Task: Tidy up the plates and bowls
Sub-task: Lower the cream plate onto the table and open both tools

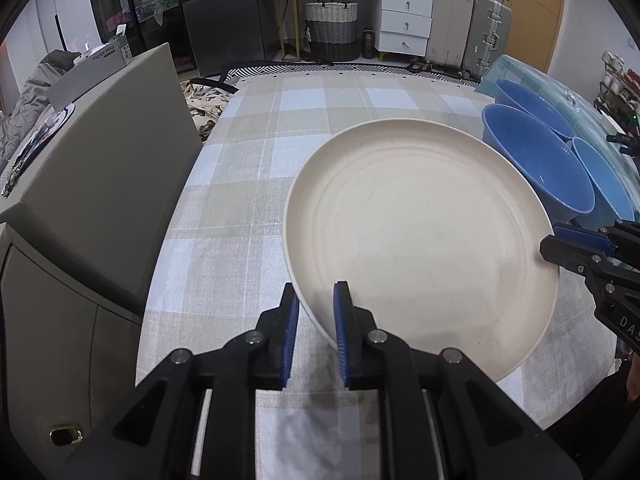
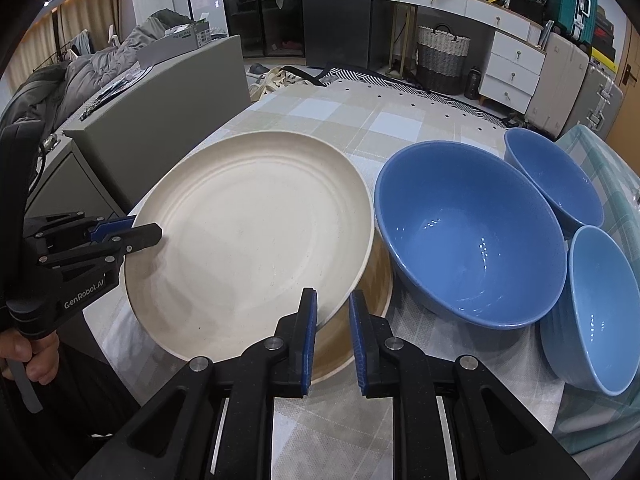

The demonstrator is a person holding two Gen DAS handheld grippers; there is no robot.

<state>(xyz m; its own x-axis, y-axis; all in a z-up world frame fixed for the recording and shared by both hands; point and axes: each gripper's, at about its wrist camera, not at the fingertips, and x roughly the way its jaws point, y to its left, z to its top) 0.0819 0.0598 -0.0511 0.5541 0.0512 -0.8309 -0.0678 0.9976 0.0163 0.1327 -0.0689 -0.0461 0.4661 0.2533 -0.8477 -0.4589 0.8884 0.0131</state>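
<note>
Plate [image 2: 248, 240], cream, clamped at opposite rim edges by left gripper [image 1: 316, 320] and right gripper [image 2: 332, 320], apparently above a second plate [image 2: 352, 344] on the checked tablecloth [image 1: 240, 160]. Beyond: three blue bowls [image 2: 472, 240], unstacked. Judging bowls left to sort.

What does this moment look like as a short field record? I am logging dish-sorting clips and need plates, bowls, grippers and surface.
plate: cream plate, tilted, one edge raised above a second cream plate under it
bowls: three blue bowls; large bowl beside the plates, two smaller bowls past it
left gripper: shut on the cream plate's rim
right gripper: shut on the opposite rim
surface: checked tablecloth
</note>
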